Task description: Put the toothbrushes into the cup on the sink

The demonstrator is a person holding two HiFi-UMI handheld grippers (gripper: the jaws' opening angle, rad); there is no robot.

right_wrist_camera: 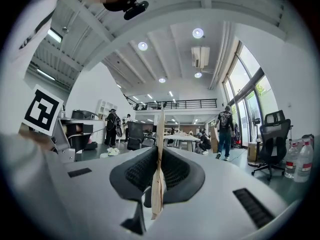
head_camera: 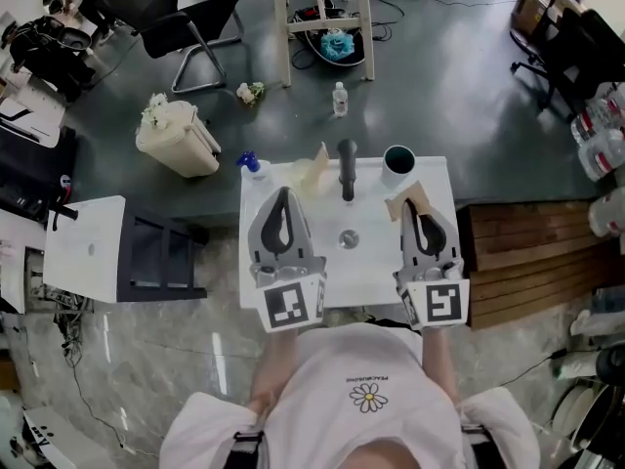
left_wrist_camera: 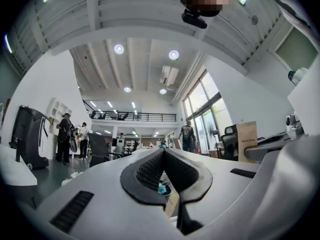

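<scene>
Toothbrush (right_wrist_camera: 160, 129): flat, tan, clamped upright in right tool (head_camera: 418, 206), jaws near-closed on it. Tip aimed toward cup (head_camera: 398, 161) at sink (head_camera: 381, 262) rear, just ahead, so short carry likely. Second toothbrush (head_camera: 314, 169) shows just beyond left tool (left_wrist_camera: 163, 153) tip. Jaws fully together, grip on it unconfirmed. Neither toothbrush in cup yet.

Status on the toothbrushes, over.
Left hand-held gripper shut. Right hand-held gripper shut on toothbrush. Cup just ahead on sink edge. Faucet left of it, clear.
</scene>
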